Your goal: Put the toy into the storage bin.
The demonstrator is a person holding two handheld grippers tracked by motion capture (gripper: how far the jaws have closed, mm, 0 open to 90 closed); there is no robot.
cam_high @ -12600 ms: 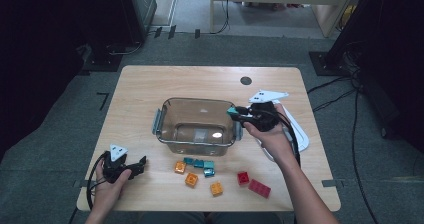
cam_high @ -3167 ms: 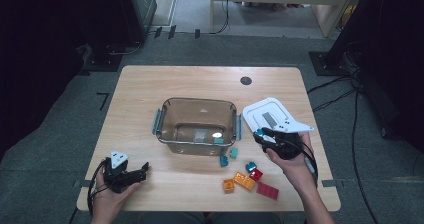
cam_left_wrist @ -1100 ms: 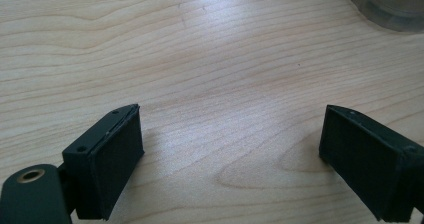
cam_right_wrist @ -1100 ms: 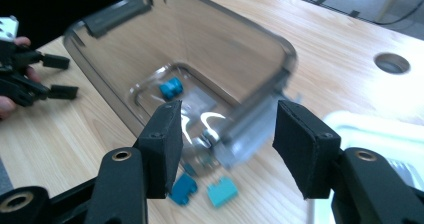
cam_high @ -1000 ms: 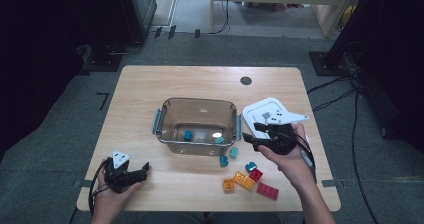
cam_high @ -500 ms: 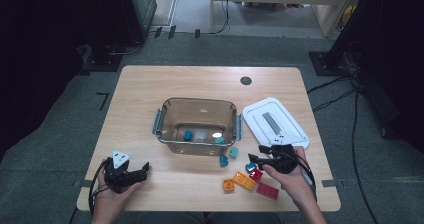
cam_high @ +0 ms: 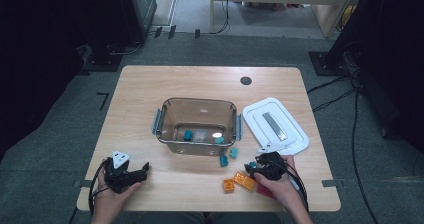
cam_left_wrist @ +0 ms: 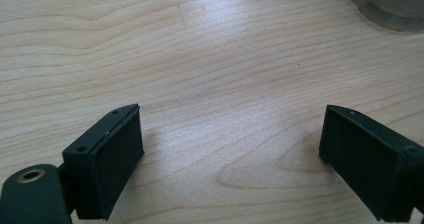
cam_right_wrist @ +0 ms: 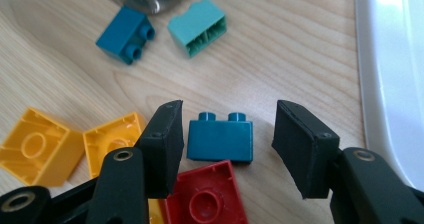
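**R gripper straddling blue brick**

R gripper [cam_right_wrist: 227, 134] jaws wide apart, blue brick [cam_right_wrist: 220, 140] btwn them, not gripped. Red brick [cam_right_wrist: 205, 194] just below it, orange bricks [cam_right_wrist: 107, 139] left of jaws. L gripper [cam_left_wrist: 230, 156] wide, over bare table [cam_left_wrist: 210, 59].

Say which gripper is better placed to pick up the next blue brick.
Right. The right gripper has its open jaws on either side of the blue brick. The left gripper sits open at the table's near left corner, far from the bricks.
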